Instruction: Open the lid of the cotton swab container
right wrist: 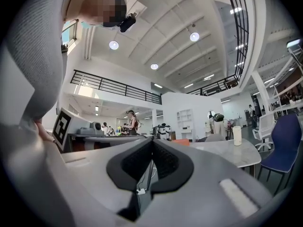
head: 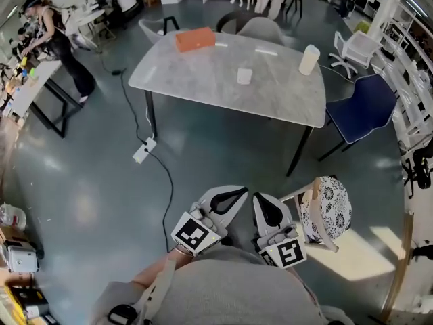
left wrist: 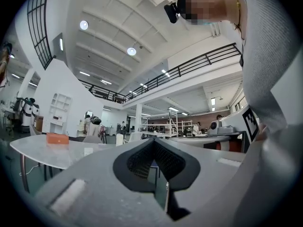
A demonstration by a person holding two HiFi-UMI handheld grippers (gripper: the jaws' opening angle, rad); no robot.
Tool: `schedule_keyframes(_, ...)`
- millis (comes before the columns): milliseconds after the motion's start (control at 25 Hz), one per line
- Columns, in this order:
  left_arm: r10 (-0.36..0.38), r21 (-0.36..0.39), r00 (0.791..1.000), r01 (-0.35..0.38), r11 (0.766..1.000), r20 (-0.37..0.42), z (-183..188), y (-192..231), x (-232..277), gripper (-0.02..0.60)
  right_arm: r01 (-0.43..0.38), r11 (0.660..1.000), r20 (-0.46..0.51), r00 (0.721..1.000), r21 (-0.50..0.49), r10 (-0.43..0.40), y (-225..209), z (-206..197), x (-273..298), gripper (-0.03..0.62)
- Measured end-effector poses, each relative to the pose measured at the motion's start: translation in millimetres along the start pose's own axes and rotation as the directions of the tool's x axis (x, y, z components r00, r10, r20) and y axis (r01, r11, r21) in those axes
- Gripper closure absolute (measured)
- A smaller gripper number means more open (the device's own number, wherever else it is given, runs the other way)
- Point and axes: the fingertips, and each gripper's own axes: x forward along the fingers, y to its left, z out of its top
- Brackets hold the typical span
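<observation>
A grey marble-top table (head: 203, 80) stands some way ahead of me. On it are a small white container (head: 244, 76), a taller white cylinder (head: 309, 59) and an orange box (head: 195, 39). Both grippers are low in the head view, close to my body and far short of the table. The left gripper (head: 229, 198) is shut with nothing in it, and so is the right gripper (head: 266, 208). In the left gripper view the left gripper (left wrist: 152, 142) points level, with the small container (left wrist: 88, 151) off to its left. In the right gripper view the right gripper (right wrist: 152, 141) is also level, with the cylinder (right wrist: 237, 135) to its right.
A blue chair (head: 365, 107) and a white chair (head: 355, 49) stand at the table's right end. A chair with a patterned seat (head: 328, 208) is just right of my right gripper. A power strip with its cable (head: 144, 151) lies on the floor. A person (head: 57, 42) works at a bench at far left.
</observation>
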Motion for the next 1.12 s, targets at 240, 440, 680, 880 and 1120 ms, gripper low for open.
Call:
schedule_keyframes(240, 0.039, -0.004, 0.999, -0.039, 0.999, -0.015, -2, 3, -3, 0.581, -0.026, 0.999, 0.012, 1.0, 0.023, 0.026, -1, 0, 1, 0.594)
schedule_keyframes(440, 0.038, -0.012, 0.999, -0.038, 0.999, -0.017, -5, 12, 9, 0.581, -0.025, 0.999, 0.013, 1.0, 0.03, 0.024, -12, -2, 8, 0.594)
schedule_keyframes(680, 0.0, 0.006, 1.0, 0.0, 1.0, 0.0, -2, 25, 34, 0.581, 0.017, 1.0, 0.017, 1.0, 0.015, -0.017, -37, 1, 19, 0.594)
schedule_keyframes(880, -0.01, 0.01, 1.0, 0.01, 1.0, 0.008, -5, 55, 54, 0.581, 0.03, 1.0, 0.025, 0.999, 0.003, -0.03, -60, 2, 49, 0.594)
schedule_keyframes(1120, -0.02, 0.006, 1.0, 0.02, 1.0, 0.014, -4, 100, 79, 0.581, 0.049, 0.999, 0.02, 0.999, -0.002, -0.049, -87, -3, 89, 0.594)
